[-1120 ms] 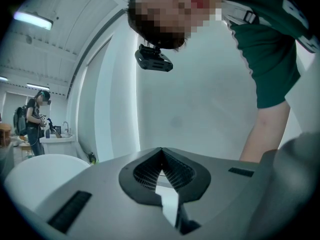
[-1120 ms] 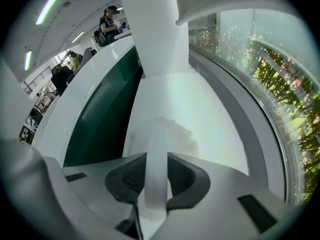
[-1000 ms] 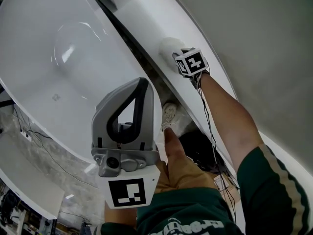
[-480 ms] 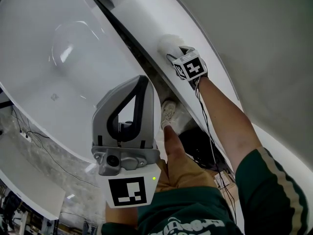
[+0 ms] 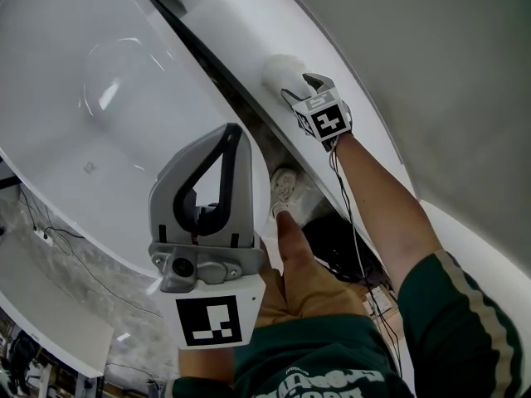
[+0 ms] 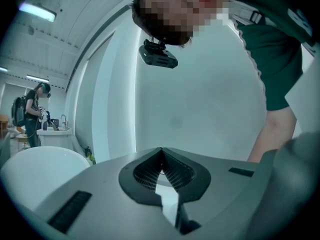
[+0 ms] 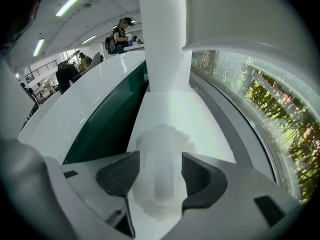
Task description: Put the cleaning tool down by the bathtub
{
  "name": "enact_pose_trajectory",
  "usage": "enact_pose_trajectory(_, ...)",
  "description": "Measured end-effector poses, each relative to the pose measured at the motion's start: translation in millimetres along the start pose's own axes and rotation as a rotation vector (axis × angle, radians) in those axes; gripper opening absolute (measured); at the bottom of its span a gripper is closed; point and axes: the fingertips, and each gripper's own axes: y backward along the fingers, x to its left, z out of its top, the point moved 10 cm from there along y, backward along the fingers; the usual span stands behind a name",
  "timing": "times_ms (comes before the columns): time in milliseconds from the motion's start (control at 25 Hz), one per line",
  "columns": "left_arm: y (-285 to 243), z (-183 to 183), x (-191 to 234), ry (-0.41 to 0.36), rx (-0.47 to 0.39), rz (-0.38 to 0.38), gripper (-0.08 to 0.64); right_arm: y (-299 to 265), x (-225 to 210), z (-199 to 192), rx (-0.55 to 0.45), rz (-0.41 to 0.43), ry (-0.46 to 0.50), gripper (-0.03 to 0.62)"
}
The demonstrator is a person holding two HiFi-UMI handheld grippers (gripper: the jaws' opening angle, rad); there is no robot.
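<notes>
Fingers (image 7: 202, 176) on your right gripper (image 5: 297, 86) have just been opening, now clear of the fluffy white cleaning tool (image 7: 157, 179) between them, resting on the white ledge (image 5: 241, 23) beside the white oval bathtub (image 5: 75, 73); left gripper's (image 6: 161, 154) closed, empty; release step, so back straight out without snagging it.

This looks like a large open test or display hall, not a home bathroom: a freestanding white bathtub (image 5: 99, 81) stands on a marbled floor (image 5: 124, 301), with loose cables (image 5: 58, 239) trailing just beside it. Beyond the bathtub, long ceiling strip lights (image 7: 75, 0) run over a wide room. There a person (image 6: 34, 109) wearing a backpack stands at a surface (image 6: 55, 131) with a tap (image 6: 63, 120), and other people (image 7: 80, 61) gather farther off.
</notes>
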Motion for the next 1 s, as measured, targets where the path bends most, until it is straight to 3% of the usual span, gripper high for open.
enact_pose_trajectory(200,-0.2,4.4,0.3,0.020,-0.002,-0.011,0.006,8.2,3.8,8.8,-0.029,0.005,0.018,0.252)
enact_pose_trajectory(400,0.5,14.6,-3.0,-0.029,-0.009,-0.023,0.006,23.9,9.4,17.0,-0.065,0.003,0.035,0.252)
enact_pose_trajectory(560,1.8,24.9,-6.9,-0.007,-0.030,-0.035,0.006,39.9,16.2,20.9,-0.102,-0.001,0.074,0.252)
enact_pose_trajectory(1000,7.7,60.6,-25.8,-0.045,-0.033,-0.053,0.006,112.1,29.8,39.7,-0.273,0.002,0.016,0.252)
